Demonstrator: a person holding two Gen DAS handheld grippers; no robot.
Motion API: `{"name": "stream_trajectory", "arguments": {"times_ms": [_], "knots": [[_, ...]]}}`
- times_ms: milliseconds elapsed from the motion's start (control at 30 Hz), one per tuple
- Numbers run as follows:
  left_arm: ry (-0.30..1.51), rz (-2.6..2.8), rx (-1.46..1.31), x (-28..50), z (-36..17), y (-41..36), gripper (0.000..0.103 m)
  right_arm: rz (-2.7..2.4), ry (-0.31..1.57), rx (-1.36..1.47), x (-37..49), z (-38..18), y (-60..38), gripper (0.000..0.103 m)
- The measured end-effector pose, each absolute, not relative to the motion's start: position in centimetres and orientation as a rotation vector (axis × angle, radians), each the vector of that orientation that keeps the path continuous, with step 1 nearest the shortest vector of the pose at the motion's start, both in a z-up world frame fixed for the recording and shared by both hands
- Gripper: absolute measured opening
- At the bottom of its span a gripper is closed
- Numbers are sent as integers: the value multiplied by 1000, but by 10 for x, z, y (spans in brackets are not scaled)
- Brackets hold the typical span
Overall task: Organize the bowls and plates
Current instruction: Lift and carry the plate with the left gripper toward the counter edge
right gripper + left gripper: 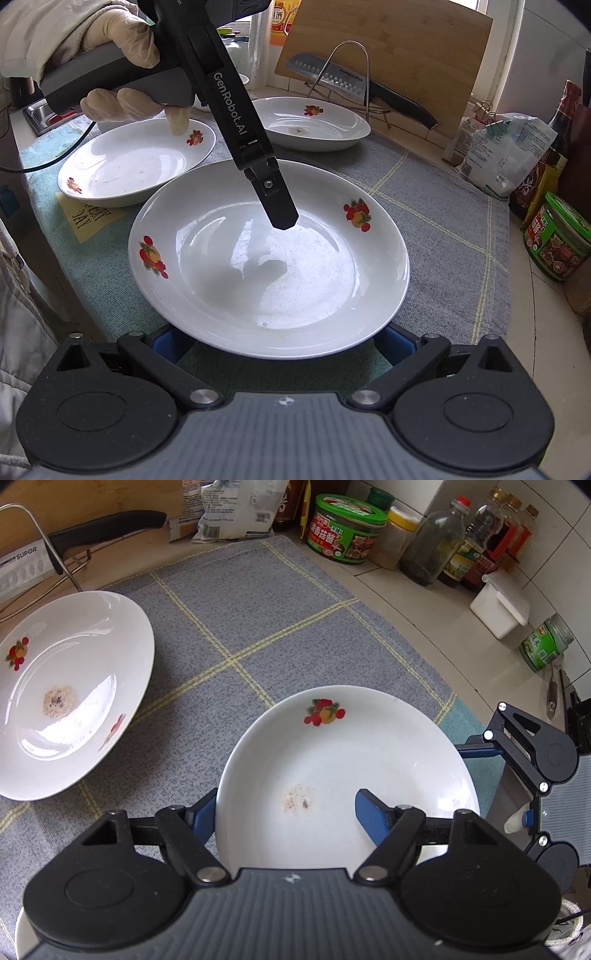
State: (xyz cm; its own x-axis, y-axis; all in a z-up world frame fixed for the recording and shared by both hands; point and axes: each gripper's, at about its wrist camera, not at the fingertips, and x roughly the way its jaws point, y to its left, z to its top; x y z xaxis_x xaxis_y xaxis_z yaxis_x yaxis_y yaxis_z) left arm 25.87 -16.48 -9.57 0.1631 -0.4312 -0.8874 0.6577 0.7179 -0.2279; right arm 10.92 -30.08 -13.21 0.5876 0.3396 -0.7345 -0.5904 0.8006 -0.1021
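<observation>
Three white fruit-print plates lie on a grey checked cloth [236, 627]. My left gripper [284, 819] is open astride the rim of the near plate [347, 760], one finger [373, 819] inside it, the other outside. The same plate fills the right wrist view [269, 266], with the left gripper's finger [277, 199] reaching down into it. My right gripper [280, 343] is open at that plate's near rim, its fingers mostly hidden under the edge; it shows in the left wrist view [532, 760]. A second plate [70, 686] [310, 122] lies at the back, a third [136, 162] to the left.
A knife [354, 88] rests on a wire rack against a wooden board [391, 44]. Sauce jars and bottles [347, 531] and a white box [498, 605] line the tiled counter. A packet [506, 151] and green tub [557, 240] stand at the right.
</observation>
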Motion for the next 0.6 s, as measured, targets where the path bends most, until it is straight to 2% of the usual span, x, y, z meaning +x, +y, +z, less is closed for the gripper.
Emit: {"name": "stream_trajectory", "arguments": {"times_ms": [600], "knots": [[1081,-767,156,281,-73,-180,75,521,736,-397,135,-118,-317,103]]}}
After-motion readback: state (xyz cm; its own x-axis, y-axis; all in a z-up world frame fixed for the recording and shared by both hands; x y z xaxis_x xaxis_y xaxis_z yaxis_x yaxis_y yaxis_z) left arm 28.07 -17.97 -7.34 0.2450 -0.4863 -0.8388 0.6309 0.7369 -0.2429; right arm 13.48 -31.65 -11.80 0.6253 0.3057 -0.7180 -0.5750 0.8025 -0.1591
